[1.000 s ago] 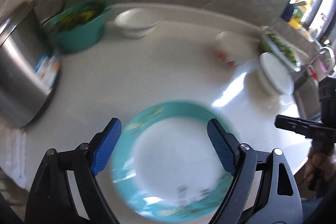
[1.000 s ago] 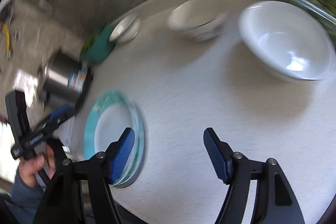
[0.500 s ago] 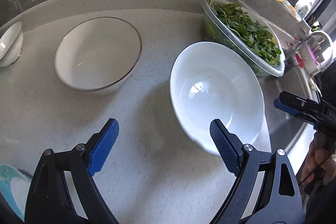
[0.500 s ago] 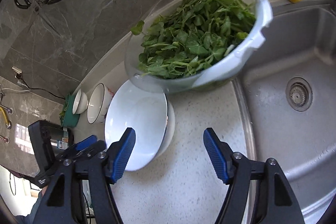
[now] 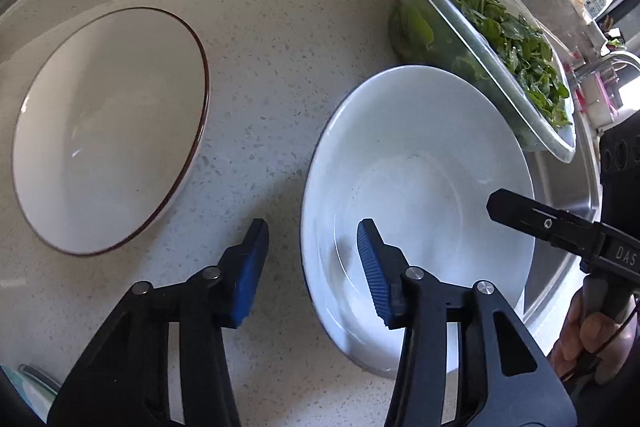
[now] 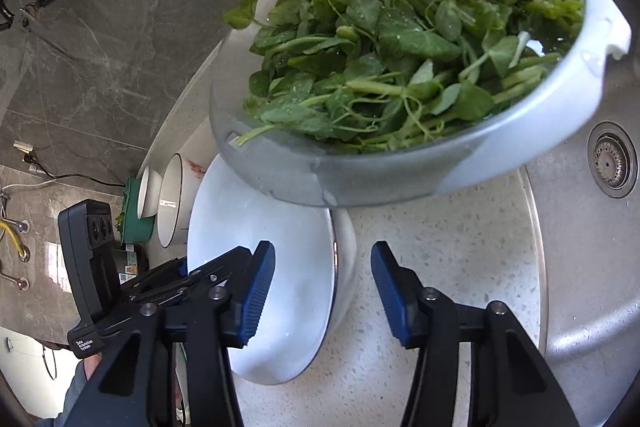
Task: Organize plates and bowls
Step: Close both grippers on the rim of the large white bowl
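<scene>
The colander of greens [image 6: 400, 75] hides the white bowl's [image 6: 260, 227] far rim.

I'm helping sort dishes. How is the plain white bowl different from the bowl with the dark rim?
The plain white bowl has no trim; the dark-rimmed bowl has a thin brown edge. The plain white bowl sits between both grippers beside the greens; the dark-rimmed bowl stands apart, untouched. Both are white, empty and upright on the counter.

white bowl [image 5: 424, 163] upright on counter | brown-rimmed bowl [image 5: 108, 127] upright, apart on its left
</scene>
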Demonstrator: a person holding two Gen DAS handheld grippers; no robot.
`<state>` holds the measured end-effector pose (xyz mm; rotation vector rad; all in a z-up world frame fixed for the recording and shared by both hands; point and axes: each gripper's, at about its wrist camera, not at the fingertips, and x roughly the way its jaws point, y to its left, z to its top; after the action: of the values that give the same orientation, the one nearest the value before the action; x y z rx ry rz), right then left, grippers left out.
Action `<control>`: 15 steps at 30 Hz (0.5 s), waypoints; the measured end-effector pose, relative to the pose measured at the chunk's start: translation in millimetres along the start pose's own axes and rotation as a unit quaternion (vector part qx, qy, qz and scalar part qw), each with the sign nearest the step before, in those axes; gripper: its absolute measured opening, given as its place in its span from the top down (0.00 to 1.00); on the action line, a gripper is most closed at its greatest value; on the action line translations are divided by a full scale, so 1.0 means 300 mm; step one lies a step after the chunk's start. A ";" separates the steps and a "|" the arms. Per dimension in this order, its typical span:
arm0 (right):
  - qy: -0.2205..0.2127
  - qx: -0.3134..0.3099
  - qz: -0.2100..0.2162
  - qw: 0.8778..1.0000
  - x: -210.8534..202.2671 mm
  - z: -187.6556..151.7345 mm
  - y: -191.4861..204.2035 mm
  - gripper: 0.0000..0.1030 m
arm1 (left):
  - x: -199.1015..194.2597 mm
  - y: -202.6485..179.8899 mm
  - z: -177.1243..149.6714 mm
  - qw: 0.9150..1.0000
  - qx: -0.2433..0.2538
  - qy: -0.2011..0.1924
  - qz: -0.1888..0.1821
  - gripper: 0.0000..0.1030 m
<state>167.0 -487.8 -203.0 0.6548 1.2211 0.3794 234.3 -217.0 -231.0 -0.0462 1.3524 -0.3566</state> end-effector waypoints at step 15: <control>0.023 -0.009 -0.039 0.999 0.070 -0.004 0.020 0.83 | 0.070 -0.060 0.099 1.000 0.027 0.008 -0.013 0.85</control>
<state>172.9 -470.2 -214.9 0.5830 1.2812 0.3407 262.3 -245.0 -239.7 -0.0161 1.3586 -0.4159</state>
